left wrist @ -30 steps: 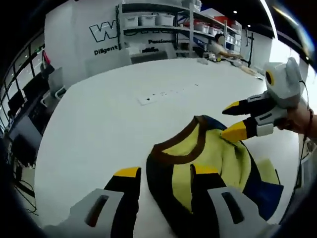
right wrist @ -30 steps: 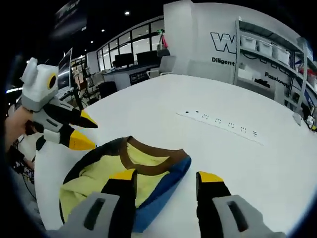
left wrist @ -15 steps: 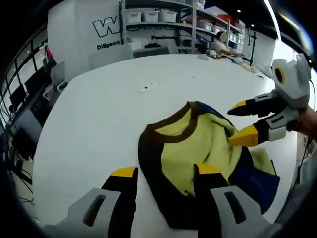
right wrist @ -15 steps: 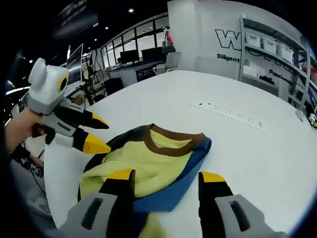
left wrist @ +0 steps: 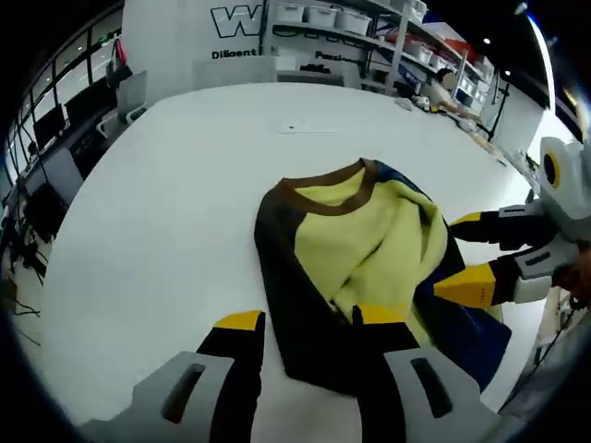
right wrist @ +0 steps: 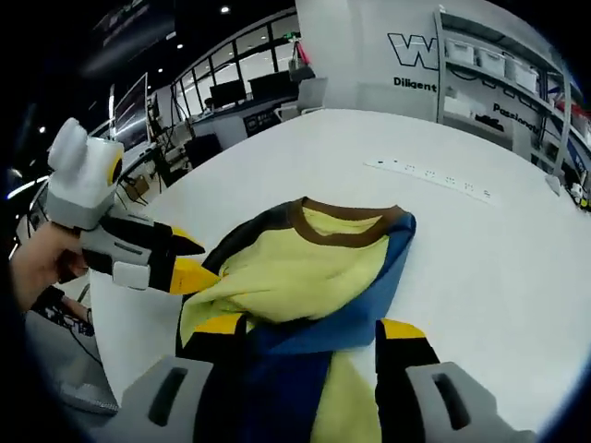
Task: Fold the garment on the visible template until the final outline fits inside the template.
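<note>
Left gripper view. I see the garment bunched on the white table, yellow in the middle with a brown collar, a dark panel on one side and blue on the other. My left gripper sits over the garment's near edge, jaws spread wide; one jaw is above bare table beside the garment, the other above the dark panel. The right gripper comes in beside the garment's blue side, jaws parted, tips against the cloth. Beyond the garment lies a white strip; shelves stand past the table.

Right gripper view. The garment lies collar away from me. My right gripper hangs above the garment's near blue part, jaws wide, nothing between them. The left gripper, held by a hand, meets the garment's dark edge; I cannot tell whether it pinches cloth. The strip lies beyond the collar.
</note>
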